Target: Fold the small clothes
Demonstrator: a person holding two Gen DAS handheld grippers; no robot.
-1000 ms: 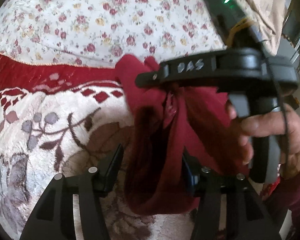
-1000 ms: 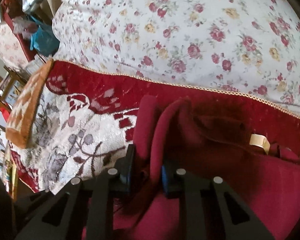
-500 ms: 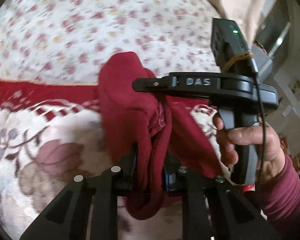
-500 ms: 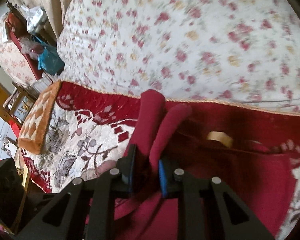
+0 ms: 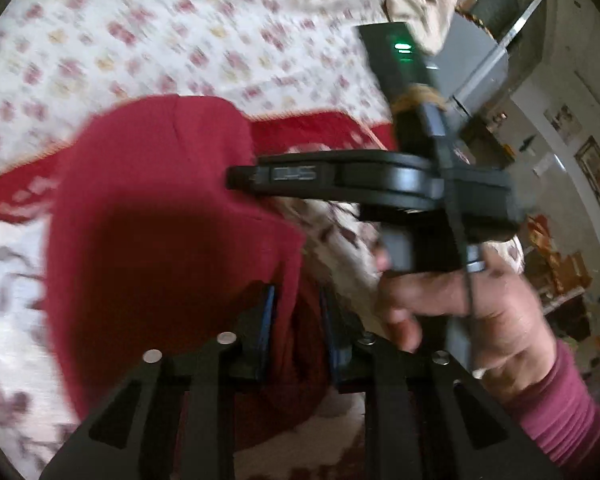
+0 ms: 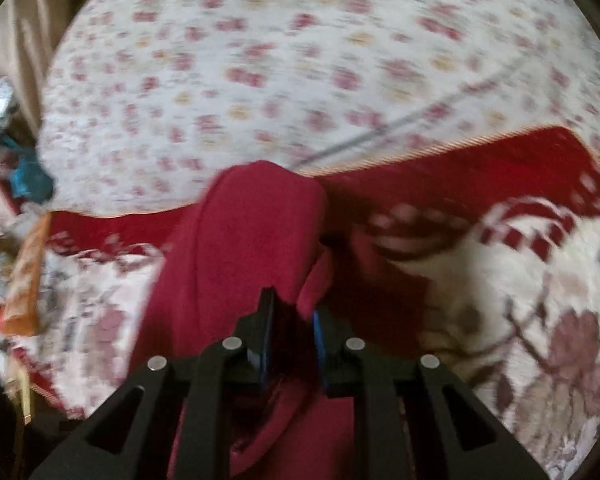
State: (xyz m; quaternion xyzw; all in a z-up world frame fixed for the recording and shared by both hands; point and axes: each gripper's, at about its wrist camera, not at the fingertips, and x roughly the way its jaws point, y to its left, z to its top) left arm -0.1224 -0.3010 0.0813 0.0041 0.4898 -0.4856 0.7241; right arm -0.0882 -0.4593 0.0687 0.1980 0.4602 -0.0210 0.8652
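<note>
Over the floral bedspread (image 6: pixel 300 60) I have both claws, left gripper (image 5: pixel 296 320) and right gripper (image 6: pixel 290 328), clamped on the red garment (image 5: pixel 160 240); bunched cloth might slip, spoiling my fold.

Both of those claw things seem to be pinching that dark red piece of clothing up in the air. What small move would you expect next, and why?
Probably draw the two grippers apart to stretch it flat. The left gripper and right gripper each clamp a fold of the red garment, which hangs bunched above the patterned blanket; it likely needs spreading before any fold.
</note>
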